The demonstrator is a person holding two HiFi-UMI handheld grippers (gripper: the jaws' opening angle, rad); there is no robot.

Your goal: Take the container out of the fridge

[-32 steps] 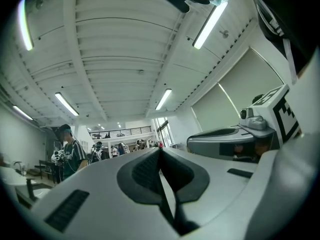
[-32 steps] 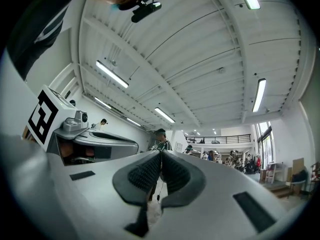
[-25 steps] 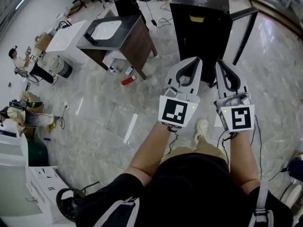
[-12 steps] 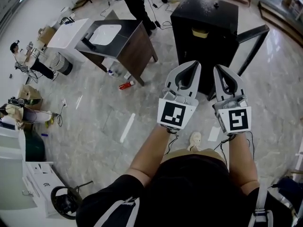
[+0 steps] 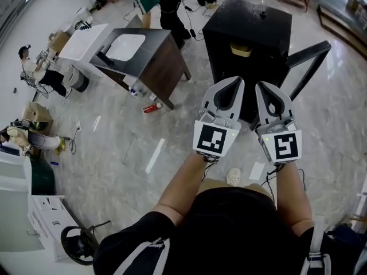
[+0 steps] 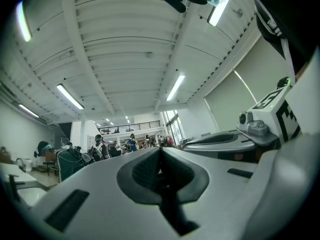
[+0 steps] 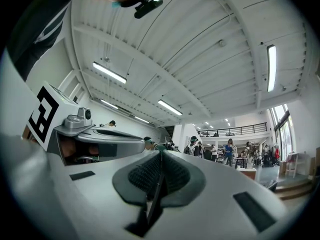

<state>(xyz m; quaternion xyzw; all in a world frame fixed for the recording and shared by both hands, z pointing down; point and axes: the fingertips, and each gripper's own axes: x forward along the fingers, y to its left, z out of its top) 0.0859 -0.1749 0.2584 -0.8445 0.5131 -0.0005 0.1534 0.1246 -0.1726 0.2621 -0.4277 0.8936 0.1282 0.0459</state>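
Observation:
A black fridge (image 5: 252, 22) stands on the marble floor ahead, its door (image 5: 308, 52) swung open to the right. A yellowish container (image 5: 241, 49) shows in its open front. My left gripper (image 5: 234, 82) and right gripper (image 5: 265, 87) are held side by side just short of the fridge, both shut and empty. In the left gripper view the jaws (image 6: 161, 156) meet with nothing between them, and the right gripper (image 6: 235, 139) shows beside them. In the right gripper view the jaws (image 7: 161, 160) are also pressed together, aimed slightly upward at the ceiling.
A dark wooden table with a white basin (image 5: 143, 44) stands left of the fridge, a white cabinet (image 5: 86, 42) beyond it. A red bottle (image 5: 151, 108) lies on the floor by the table leg. People stand at the back; one person (image 5: 41, 78) is on the floor at left.
The fridge and table have come nearer and lower in the head view as the person walks toward them. Both grippers stay shut, side by side.

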